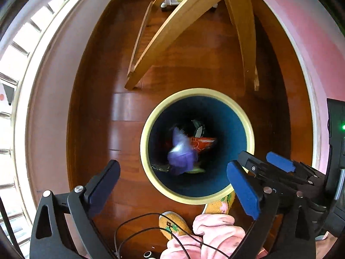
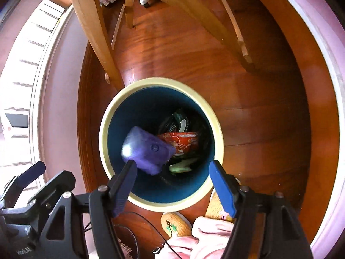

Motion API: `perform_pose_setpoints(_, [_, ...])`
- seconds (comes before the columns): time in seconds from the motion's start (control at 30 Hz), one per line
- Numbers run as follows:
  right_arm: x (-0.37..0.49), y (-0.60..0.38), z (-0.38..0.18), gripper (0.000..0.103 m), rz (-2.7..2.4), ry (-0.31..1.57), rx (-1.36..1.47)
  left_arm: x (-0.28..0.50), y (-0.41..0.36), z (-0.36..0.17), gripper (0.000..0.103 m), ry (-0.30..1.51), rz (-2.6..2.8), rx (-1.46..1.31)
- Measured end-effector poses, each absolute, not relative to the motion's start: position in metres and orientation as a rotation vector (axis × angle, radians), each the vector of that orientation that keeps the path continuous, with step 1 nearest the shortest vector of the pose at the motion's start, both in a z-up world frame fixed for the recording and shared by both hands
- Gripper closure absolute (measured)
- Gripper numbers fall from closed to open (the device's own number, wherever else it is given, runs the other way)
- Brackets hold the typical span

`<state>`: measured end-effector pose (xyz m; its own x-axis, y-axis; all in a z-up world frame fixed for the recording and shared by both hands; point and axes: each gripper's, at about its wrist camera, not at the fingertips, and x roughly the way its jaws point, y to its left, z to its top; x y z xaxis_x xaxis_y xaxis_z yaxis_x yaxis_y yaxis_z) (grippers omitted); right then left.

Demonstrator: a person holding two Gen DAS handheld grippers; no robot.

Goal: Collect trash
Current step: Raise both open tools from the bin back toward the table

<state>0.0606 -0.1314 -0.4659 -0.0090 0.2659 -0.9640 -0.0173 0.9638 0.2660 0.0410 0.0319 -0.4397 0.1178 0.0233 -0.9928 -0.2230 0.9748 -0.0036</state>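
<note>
A round bin with a cream rim (image 1: 148,168) (image 2: 103,142) and a blue inside stands on the wooden floor, right below both grippers. A blurred purple packet (image 1: 181,153) (image 2: 146,149) hangs loose in the bin's mouth, with no pad on it. Under it lie an orange-red wrapper (image 1: 202,143) (image 2: 183,140) and a dark packet (image 1: 198,127) (image 2: 176,120). My left gripper (image 1: 172,167) stands wide open over the bin's near edge. My right gripper (image 2: 172,164) is open too, with nothing pressed between its blue pads (image 2: 222,185). Each gripper shows at the edge of the other's view.
Light wooden furniture legs (image 1: 163,41) (image 2: 97,36) stand on the floor just beyond the bin. A pink wall with a white skirting (image 1: 306,69) curves round both sides. A person's patterned slippers (image 1: 172,224) (image 2: 174,224), pink trousers (image 1: 215,231) and black cables (image 1: 138,222) are close below the bin.
</note>
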Motion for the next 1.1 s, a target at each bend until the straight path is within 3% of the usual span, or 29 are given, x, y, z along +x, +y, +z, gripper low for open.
perform_pose_setpoints(0.47, [0.041,-0.137,-0.377,0.033,0.205,1.491,0.265,0.030,0.026,-0.339,0.005,1.353,0.174,-0.104])
perform_pose_setpoints(1.1, [0.002,-0.138,-0.160,0.031,0.233,1.326,0.246,-0.019,0.038,-0.115,0.005,1.245,0.130,-0.042])
